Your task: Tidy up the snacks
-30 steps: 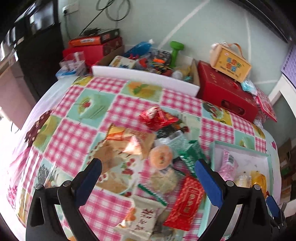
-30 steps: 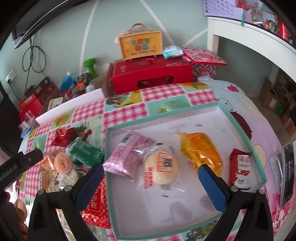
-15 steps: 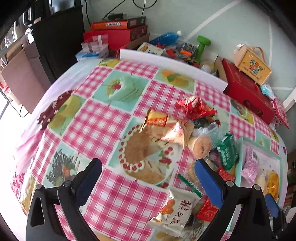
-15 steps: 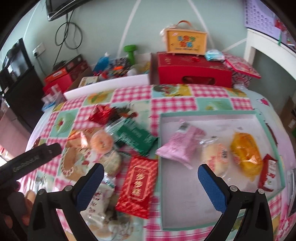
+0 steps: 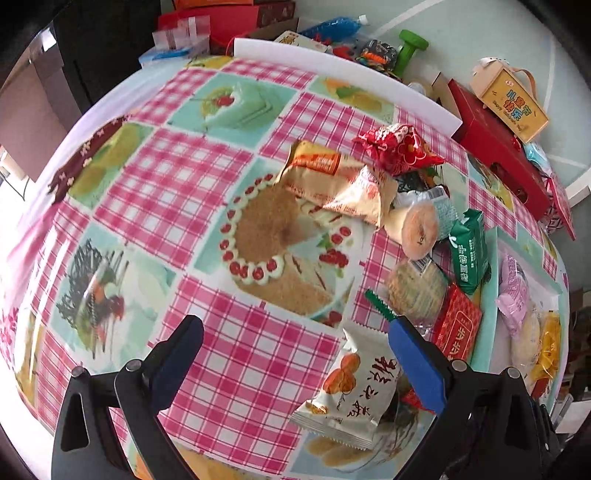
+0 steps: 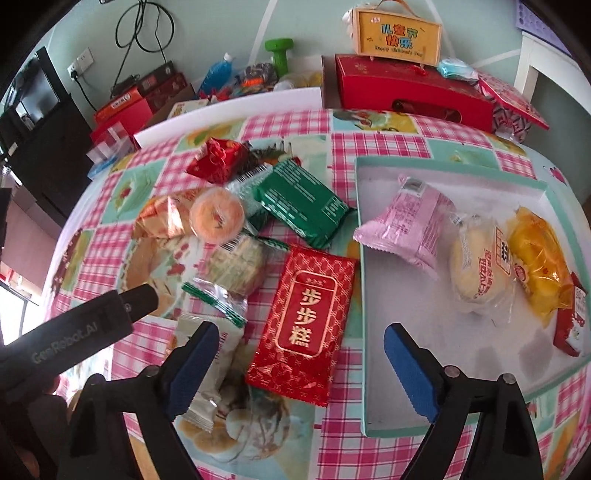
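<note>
Loose snacks lie in a heap on the checked tablecloth: a red packet with gold characters (image 6: 306,321), a green packet (image 6: 303,201), a round orange cake (image 6: 216,214) and a white packet (image 5: 358,387). To their right, a teal-rimmed white tray (image 6: 360,266) holds a pink packet (image 6: 406,225), a pale bun (image 6: 476,266) and a yellow-orange packet (image 6: 539,266). My right gripper (image 6: 299,332) hovers over the red packet, which lies between the closing jaws without the pads touching it. My left gripper (image 5: 293,332) is open over bare cloth, the white packet beside its right finger.
Along the table's far edge stand a red gift box (image 6: 406,92), a yellow handled box (image 6: 397,33), a green dumbbell (image 6: 279,51) and a long white board (image 6: 229,110). A dark cabinet (image 6: 44,122) stands at the left. The left gripper's black body (image 6: 85,328) reaches in low left.
My right gripper has swung left from over the tray to over the red packet, its jaws narrower. My left gripper has sunk and shifted left, the snack heap now at its right.
</note>
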`<action>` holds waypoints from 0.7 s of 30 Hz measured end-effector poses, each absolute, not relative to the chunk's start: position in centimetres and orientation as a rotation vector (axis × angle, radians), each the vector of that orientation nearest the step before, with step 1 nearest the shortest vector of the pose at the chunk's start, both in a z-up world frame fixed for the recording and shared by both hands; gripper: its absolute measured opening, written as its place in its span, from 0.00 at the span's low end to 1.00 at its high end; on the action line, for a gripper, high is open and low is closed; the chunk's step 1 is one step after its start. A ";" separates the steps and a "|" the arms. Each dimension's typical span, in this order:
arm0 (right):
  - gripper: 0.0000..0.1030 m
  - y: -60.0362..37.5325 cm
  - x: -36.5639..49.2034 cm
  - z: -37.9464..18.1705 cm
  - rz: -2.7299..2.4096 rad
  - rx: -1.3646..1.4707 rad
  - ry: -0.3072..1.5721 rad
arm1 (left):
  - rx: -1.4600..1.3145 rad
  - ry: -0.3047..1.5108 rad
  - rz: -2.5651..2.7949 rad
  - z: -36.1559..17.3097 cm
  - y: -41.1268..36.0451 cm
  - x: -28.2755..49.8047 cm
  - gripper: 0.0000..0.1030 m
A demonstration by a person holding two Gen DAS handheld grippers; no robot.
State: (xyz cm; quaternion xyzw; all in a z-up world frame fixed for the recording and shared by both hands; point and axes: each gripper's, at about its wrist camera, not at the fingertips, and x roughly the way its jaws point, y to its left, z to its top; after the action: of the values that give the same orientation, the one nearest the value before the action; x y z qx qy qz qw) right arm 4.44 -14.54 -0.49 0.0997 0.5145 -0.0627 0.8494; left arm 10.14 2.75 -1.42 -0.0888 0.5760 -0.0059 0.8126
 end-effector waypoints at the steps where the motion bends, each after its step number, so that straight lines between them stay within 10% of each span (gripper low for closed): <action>1: 0.89 -14.7 4.4 -0.5 -0.138 0.213 1.086 | -0.189 1.231 -0.011 -1.5 2.7 10.1 0.97; 21: 0.89 -20.6 3.4 -0.8 -0.308 0.293 1.127 | -0.159 1.314 -0.156 -3.5 -0.8 10.3 0.89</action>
State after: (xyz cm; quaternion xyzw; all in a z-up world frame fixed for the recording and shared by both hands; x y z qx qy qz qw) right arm 3.38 -20.63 -0.76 0.1376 0.5300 -0.1451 0.8241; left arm 10.26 -0.80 -3.53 -0.0739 0.6093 -0.0724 0.7861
